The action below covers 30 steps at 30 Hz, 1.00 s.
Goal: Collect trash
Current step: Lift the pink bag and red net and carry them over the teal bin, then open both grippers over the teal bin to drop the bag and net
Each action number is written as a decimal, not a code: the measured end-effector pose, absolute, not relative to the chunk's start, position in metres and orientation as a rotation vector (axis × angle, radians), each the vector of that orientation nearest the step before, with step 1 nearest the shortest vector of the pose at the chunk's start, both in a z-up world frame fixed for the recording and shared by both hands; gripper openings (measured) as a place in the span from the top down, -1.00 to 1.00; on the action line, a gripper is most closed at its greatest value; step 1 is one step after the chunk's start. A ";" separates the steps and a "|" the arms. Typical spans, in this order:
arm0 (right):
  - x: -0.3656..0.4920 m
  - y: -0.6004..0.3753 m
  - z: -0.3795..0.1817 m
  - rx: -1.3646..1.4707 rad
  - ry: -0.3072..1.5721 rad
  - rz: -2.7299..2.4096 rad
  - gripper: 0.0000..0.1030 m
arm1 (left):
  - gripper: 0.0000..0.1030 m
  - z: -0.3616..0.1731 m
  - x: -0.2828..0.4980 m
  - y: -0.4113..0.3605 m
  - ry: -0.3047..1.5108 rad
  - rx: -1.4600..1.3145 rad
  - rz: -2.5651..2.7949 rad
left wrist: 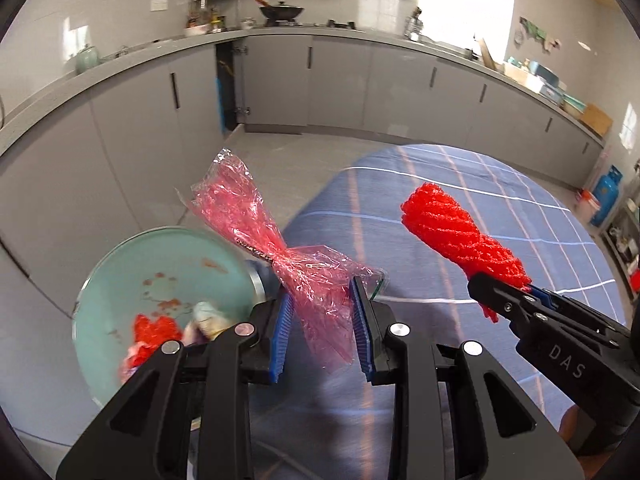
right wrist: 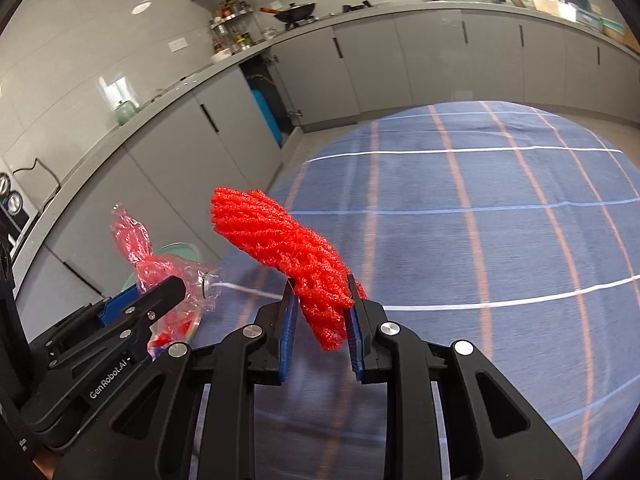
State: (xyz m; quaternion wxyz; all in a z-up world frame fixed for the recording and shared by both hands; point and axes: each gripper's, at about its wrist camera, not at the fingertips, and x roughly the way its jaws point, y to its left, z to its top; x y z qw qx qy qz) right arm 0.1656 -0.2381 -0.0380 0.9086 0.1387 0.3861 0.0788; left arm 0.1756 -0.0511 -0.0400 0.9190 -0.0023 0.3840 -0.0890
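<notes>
Pink crinkled plastic wrapper (left wrist: pixel 280 252) is clenched between the blue fingers (left wrist: pixel 282 332) of the left gripper (left wrist: pixel 322 328), raised over the edge of the tabletop (left wrist: pixel 460 208). The right gripper (right wrist: pixel 322 332) grasps a red foam net (right wrist: pixel 292 252) the same way, just beside it. Below the wrapper a pale green round bin (left wrist: pixel 160 264) holds blurred scraps that are hard to make out; its lower edge is hidden by the gripper. A blue checked cloth covers the tabletop. Grey kitchen cabinets (left wrist: pixel 340 80) line the room, and a wok (left wrist: pixel 282 12) stands on the far counter.
</notes>
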 end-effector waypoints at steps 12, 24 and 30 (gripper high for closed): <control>0.167 -0.156 -0.034 0.222 0.796 0.272 0.54 | 0.44 -0.039 0.166 0.031 0.772 -0.083 -0.074; 0.176 -0.093 -0.048 0.176 0.845 0.344 0.54 | 0.44 -0.064 0.167 0.078 0.826 -0.129 0.018; 0.186 -0.074 -0.056 0.164 0.865 0.346 0.54 | 0.44 -0.072 0.174 0.093 0.842 -0.135 0.051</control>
